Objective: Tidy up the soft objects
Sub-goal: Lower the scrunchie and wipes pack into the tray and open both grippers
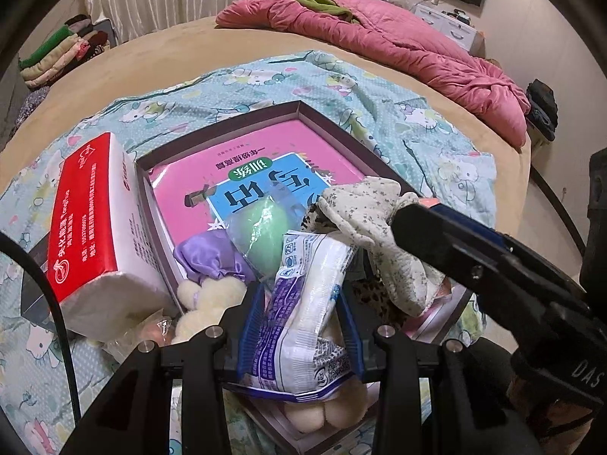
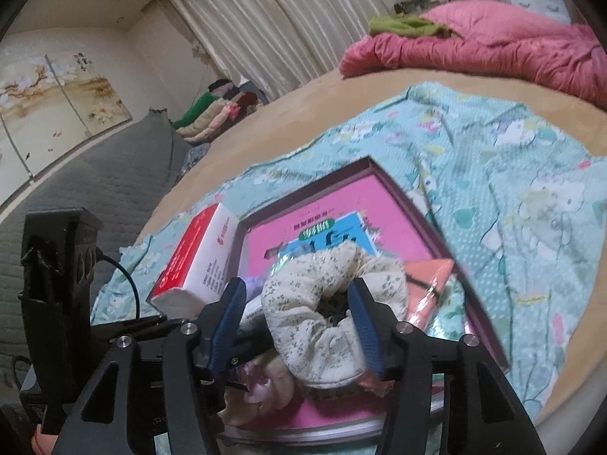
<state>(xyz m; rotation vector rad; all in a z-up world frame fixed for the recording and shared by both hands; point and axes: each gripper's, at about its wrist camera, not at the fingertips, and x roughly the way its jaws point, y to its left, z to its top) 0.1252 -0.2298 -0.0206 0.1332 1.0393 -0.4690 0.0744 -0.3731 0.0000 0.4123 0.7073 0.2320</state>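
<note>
My left gripper (image 1: 299, 303) is shut on a white and blue plastic packet (image 1: 303, 314) and holds it over the near end of a shallow purple-rimmed box (image 1: 303, 108). The box holds a pink book (image 1: 242, 167), a purple satin scrunchie (image 1: 208, 258), a green sponge in a wrapper (image 1: 261, 227) and a cream plush toy (image 1: 205, 303). My right gripper (image 2: 296, 311) has its fingers around a cream floral scrunchie (image 2: 334, 303) over the same box (image 2: 368, 163); it also shows in the left wrist view (image 1: 375, 223). An orange packet (image 2: 432, 284) lies beside it.
A red and white tissue pack (image 1: 91, 223) leans against the box's left side. The box sits on a teal cartoon-print cloth (image 1: 417, 121) on a tan bed. A pink quilt (image 1: 398, 41) lies at the far end. Folded clothes (image 1: 60, 53) are stacked far left.
</note>
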